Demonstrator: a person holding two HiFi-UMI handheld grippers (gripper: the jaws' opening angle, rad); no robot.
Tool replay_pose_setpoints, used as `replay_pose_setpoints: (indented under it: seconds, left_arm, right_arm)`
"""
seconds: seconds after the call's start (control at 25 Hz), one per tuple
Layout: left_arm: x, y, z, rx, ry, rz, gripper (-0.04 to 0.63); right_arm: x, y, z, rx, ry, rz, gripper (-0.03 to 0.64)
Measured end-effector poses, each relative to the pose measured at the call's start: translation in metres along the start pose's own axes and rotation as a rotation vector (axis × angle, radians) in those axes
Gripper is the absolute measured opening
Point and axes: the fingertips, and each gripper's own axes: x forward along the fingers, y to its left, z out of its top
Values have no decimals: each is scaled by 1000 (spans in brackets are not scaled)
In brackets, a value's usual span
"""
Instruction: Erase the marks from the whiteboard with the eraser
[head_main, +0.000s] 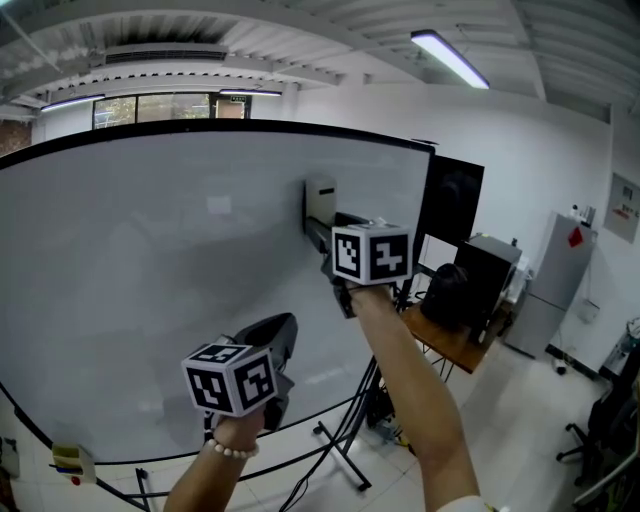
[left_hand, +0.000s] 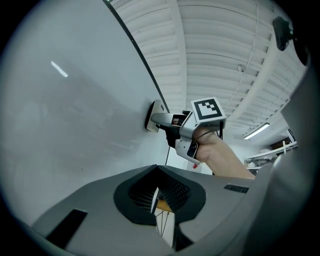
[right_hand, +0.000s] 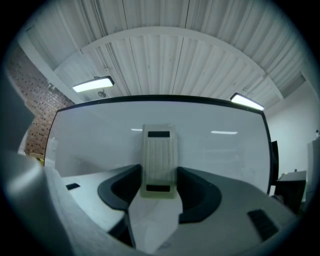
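The whiteboard (head_main: 150, 280) stands tall in a black frame, and I see no clear marks on it, only faint smears. A cream ribbed eraser (head_main: 320, 195) lies flat against the board's upper right part. My right gripper (head_main: 318, 225) is shut on the eraser (right_hand: 159, 160), one jaw on each side of its lower half. The left gripper (head_main: 280, 335) hangs lower, close to the board and not touching it. Its jaws are shut with nothing between them (left_hand: 159, 200). From the left gripper view, the eraser (left_hand: 156, 114) presses on the board (left_hand: 60, 125).
The board's black stand legs (head_main: 340, 440) spread over the tiled floor below. To the right is a wooden desk (head_main: 455, 340) with black equipment (head_main: 480, 270), and a white cabinet (head_main: 560, 280) stands farther right. A small yellow item (head_main: 68, 460) sits at the board's lower left.
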Motion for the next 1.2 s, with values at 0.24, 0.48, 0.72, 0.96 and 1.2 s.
replay_pose_setpoints:
  seconds: [0.24, 0.48, 0.72, 0.96, 1.2]
  left_arm:
    - [57, -28, -20, -8, 2, 12, -12]
    - [98, -46, -32, -4, -3, 35, -12]
    - [133, -63, -43, 4, 7, 40, -12]
    - [154, -75, -55, 13, 28, 42, -12]
    - [161, -78, -63, 11, 41, 43, -12]
  right_arm:
    - [-5, -78, -10, 20, 4, 1, 249]
    - [-9, -142, -21, 39, 12, -9, 249]
    - [-14, -195, -29, 62, 14, -22, 249]
    - [-21, -254, -41, 68, 31, -75, 249]
    - [-22, -299, -62, 84, 50, -112, 249]
